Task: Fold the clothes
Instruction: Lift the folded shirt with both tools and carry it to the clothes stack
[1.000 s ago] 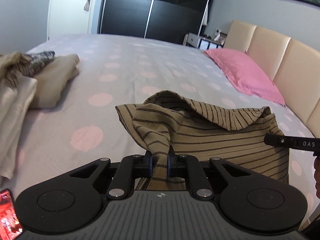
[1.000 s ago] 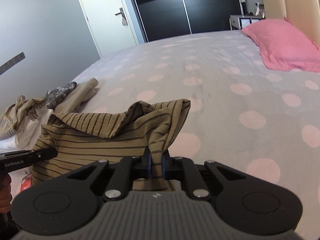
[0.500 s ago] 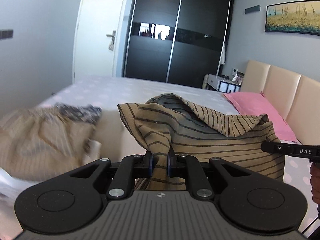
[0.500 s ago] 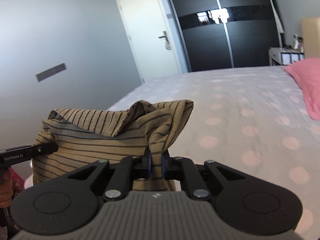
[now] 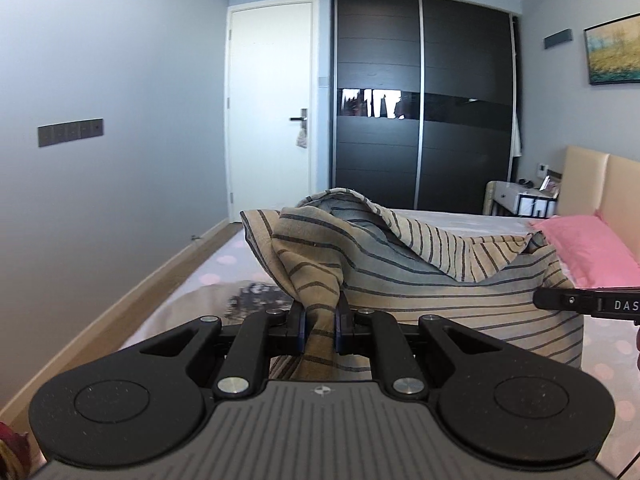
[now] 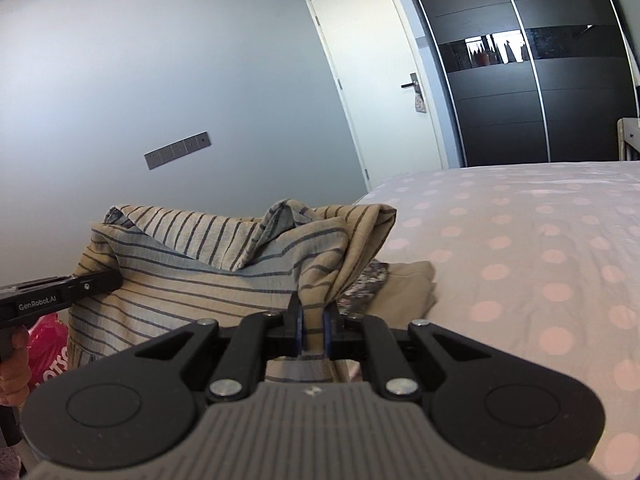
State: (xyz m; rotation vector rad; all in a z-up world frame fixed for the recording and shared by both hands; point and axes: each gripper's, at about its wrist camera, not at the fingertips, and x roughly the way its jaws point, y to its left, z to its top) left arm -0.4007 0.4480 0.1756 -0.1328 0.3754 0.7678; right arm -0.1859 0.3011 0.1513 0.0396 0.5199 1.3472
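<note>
Left gripper (image 5: 320,330) and right gripper (image 6: 311,334) each pinch tan dark-striped fabric garment (image 5: 440,272), lifted above polka-dot bed (image 6: 540,240).

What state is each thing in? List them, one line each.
Left gripper: shut on the garment.
Right gripper: shut on the garment.
Tan striped linen garment: bunched, held up between both grippers.
White room door: closed.
Dark sliding wardrobe doors: closed.
Pink pillow: lying flat at the headboard.
Folded beige clothes: stacked on the bed.
</note>
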